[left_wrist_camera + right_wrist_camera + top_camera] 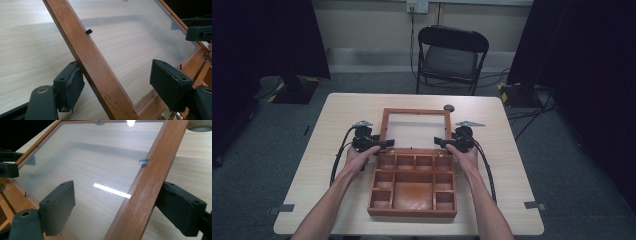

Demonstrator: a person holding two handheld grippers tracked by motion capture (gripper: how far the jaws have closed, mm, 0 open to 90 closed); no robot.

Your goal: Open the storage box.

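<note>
Reddish-brown wood makes up the compartment box (413,185), which sits near the middle of the pale table (327,150) with its glazed lid (415,127) swung open and lying back flat on the tabletop beyond it. From above, the left gripper (382,144) sits at the lid's left rail and the right gripper (443,142) at its right rail, both close to the hinge, but the jaws are too small there to judge. The left gripper view settles it: the wooden rail passes between the two black pads, which stand wide, one of them perhaps just brushing the wood. The right gripper view shows the same on its side, pads set apart around the rail with a gap showing, and a bright reflection on the clear pane.
</note>
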